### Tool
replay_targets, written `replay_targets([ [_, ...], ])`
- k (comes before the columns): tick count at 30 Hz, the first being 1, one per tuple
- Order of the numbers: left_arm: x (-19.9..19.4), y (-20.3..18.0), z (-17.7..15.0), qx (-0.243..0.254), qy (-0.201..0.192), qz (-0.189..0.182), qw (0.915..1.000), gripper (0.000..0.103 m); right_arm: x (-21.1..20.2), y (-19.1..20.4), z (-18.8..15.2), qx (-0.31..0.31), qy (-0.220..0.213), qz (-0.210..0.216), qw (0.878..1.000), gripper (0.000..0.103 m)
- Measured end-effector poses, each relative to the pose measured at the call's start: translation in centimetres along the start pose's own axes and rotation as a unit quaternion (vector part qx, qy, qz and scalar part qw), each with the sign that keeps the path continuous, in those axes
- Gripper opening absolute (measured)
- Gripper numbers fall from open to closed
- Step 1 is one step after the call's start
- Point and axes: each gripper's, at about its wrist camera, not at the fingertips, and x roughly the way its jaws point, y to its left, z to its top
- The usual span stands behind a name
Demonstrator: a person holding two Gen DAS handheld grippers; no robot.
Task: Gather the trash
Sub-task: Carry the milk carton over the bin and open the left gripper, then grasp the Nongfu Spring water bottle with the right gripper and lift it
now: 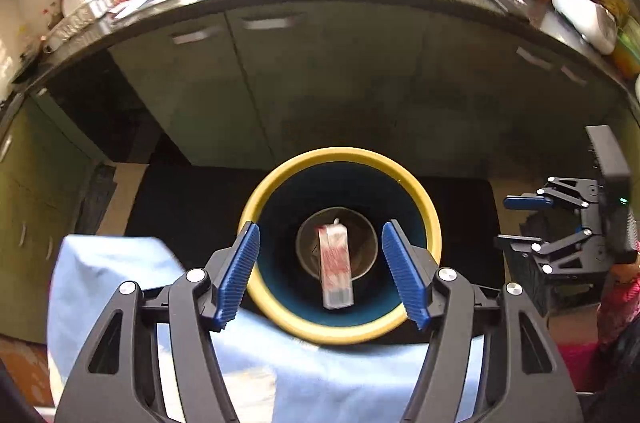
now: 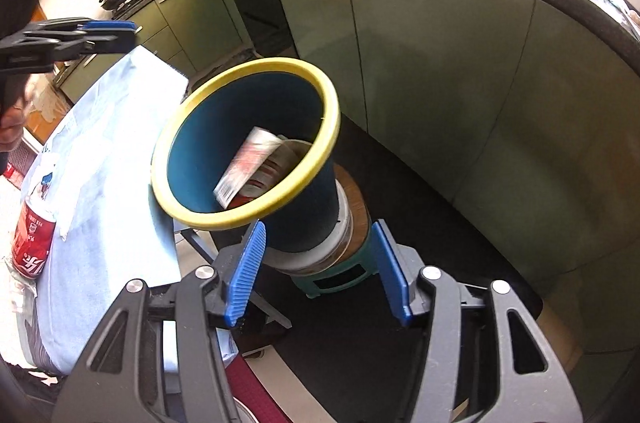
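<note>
Bin (image 1: pixel 340 327): dark blue, flared, yellow rim, upright, lower centre of the left wrist view, centre of the right wrist view. Carton (image 1: pixel 336 269): white with red print, blurred, inside the bin, leaning on end over a round container at the bottom. Red can (image 2: pixel 30 243): white lettering, on the light blue cloth at the left edge of the right wrist view, well apart from the bin.

1 bin (image 1: pixel 341 331), 1 carton (image 1: pixel 336 269), 1 can (image 2: pixel 32 243), 2 claws.
</note>
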Motion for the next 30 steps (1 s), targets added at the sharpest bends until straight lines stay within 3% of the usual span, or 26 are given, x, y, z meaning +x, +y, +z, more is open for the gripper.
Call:
replay_targets([
  [7,-11.7,2.4,-7.0,-0.078,-0.083,0.038,0.9927,0.077,1.2,3.6,0.0,-0.037,0.013,0.03,0.999,0.053],
  [16,-23.5,3.7,-21.0,-0.18,-0.131,0.137,0.9653,0.084,1.3,11.3,0.6,-0.126,0.023,0.064,0.99,0.053],
  [24,-27.9,2.9,-32.9,-0.243,-0.141,0.201,0.9384,0.088,0.5,19.5,0.5,-0.209,0.033,0.083,0.974,0.054],
  [30,-27.9,2.9,-38.1,-0.269,-0.131,0.209,0.9311,0.088,0.2,25.0,0.2,-0.266,0.059,0.091,0.958,0.054],
])
